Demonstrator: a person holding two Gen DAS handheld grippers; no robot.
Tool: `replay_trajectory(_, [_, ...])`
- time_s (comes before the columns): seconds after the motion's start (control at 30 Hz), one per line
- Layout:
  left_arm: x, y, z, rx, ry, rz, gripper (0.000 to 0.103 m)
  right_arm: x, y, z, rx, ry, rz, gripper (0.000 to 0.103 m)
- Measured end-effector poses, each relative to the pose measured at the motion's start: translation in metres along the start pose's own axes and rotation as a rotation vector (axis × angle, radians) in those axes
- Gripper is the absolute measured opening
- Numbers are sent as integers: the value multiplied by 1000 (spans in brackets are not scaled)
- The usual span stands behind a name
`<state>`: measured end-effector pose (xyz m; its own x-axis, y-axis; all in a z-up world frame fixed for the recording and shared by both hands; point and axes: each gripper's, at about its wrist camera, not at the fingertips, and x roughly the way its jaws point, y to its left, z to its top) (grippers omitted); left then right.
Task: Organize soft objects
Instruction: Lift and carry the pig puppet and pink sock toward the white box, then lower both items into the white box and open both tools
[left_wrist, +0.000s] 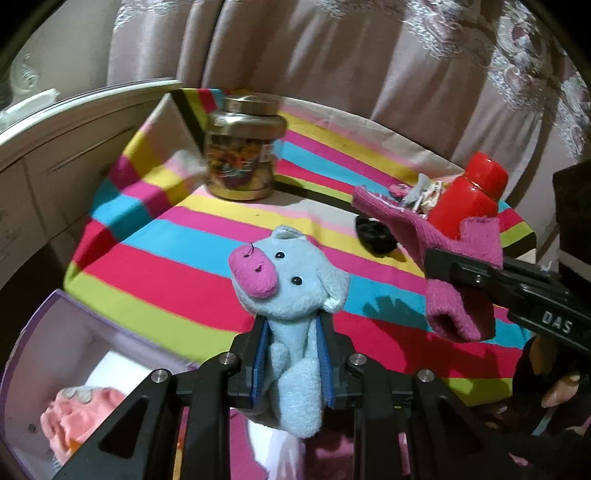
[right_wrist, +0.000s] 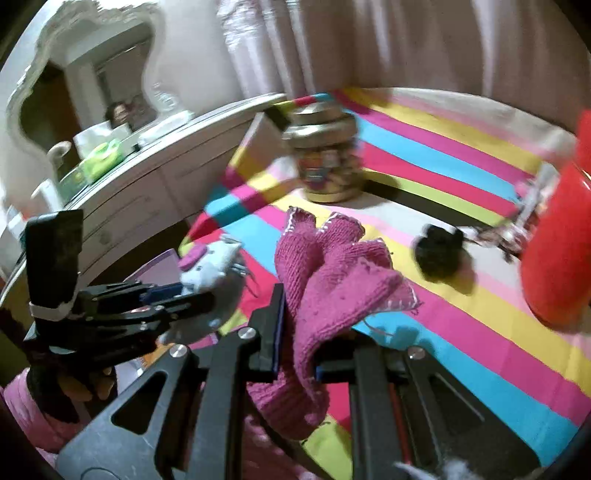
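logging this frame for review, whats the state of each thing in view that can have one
left tool: shut on the blue plush toy, held up off the striped cloth
right tool: shut on the pink knit piece, which hangs limp
jar: upright, lid on
red bottle: cap on, tilted
purple box: open, pink soft item inside
black item: lying on the cloth

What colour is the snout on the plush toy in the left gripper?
Pink, on a light blue plush toy; clearest in the left wrist view.

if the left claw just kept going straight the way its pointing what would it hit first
Probably the striped cloth on the surface just ahead, since the left claw, shut on the blue plush toy, points downward. The glass jar stands farther along that line; depth is unclear.
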<state>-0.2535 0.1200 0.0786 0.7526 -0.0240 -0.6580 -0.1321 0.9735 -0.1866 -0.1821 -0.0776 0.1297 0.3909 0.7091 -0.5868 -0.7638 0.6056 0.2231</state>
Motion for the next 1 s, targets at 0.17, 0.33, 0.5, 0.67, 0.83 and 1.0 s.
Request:
replay_trajectory(0.17, [-16, 19, -9, -32, 0, 49, 24, 11, 37, 3, -92, 21, 60, 16])
replay_trajectory(0.33, [-28, 36, -21, -59, 18, 96, 24, 18, 69, 1, -183, 44, 110, 16])
replay_trajectory(0.5, [-39, 61, -40, -113, 41, 157, 24, 28, 96, 0, -247, 76, 167, 16])
replay_trajectory(0.67, [-48, 90, -56, -174, 61, 239, 24, 45, 122, -7, -294, 130, 240, 17])
replay_trajectory(0.83, [-52, 111, -61, -199, 69, 338, 31, 70, 153, -25, -352, 211, 337, 19])
replay_trajectory(1.0, [-59, 130, -64, -210, 72, 498, 63, 91, 165, -45, -384, 319, 366, 60])
